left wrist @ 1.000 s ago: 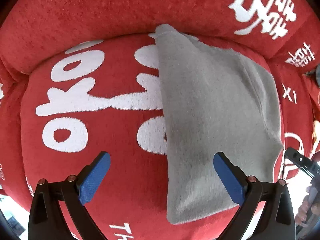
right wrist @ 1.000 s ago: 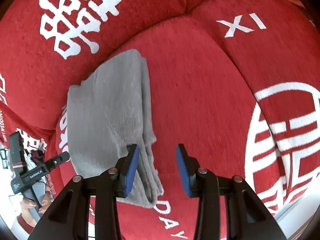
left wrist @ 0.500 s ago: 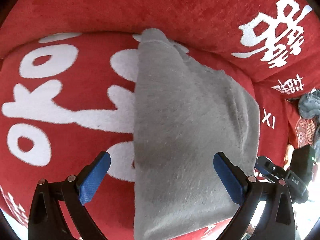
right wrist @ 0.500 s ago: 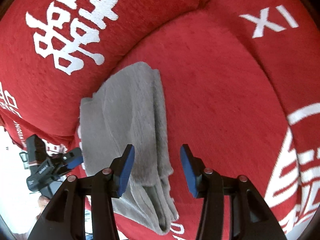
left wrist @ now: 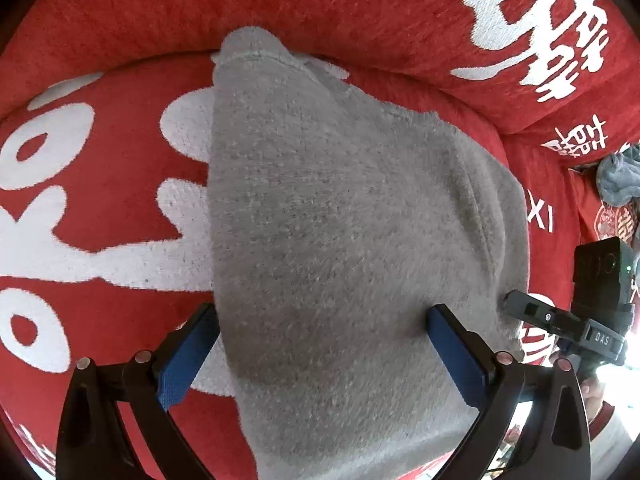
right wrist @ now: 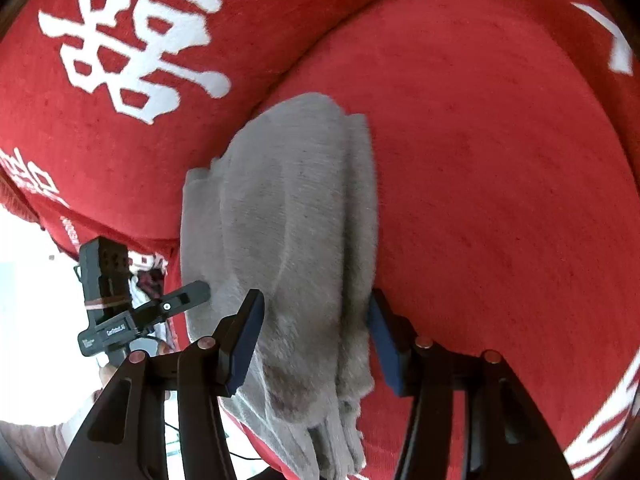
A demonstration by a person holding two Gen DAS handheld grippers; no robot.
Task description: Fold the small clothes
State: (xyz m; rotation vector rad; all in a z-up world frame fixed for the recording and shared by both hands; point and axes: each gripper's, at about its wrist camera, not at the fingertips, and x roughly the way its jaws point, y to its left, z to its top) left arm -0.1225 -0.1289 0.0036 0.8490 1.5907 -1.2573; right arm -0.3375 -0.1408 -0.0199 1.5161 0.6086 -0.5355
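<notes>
A grey fleecy garment (left wrist: pixel 340 240) lies folded lengthwise on a red sofa seat cushion (left wrist: pixel 100 208) with white lettering. My left gripper (left wrist: pixel 324 344) is open, its blue pads straddling the near part of the garment. In the right wrist view the same garment (right wrist: pixel 288 240) shows as a long folded strip, layered edges to the right. My right gripper (right wrist: pixel 316 336) is open, its pads on either side of the strip's near end, close to the cloth. Each gripper appears in the other's view: the right gripper (left wrist: pixel 560 320), the left gripper (right wrist: pixel 132 312).
The red backrest cushion (left wrist: pixel 360 8) with white characters rises behind the seat. Another seat cushion (right wrist: pixel 500 180) lies to the right of the garment. A blue-grey cloth (left wrist: pixel 618 176) sits at the far right. The seat's front edge is just below the grippers.
Both grippers have moved forward and down toward the garment. Their pads now straddle its near end, where before they were short of it. Both stay open.
</notes>
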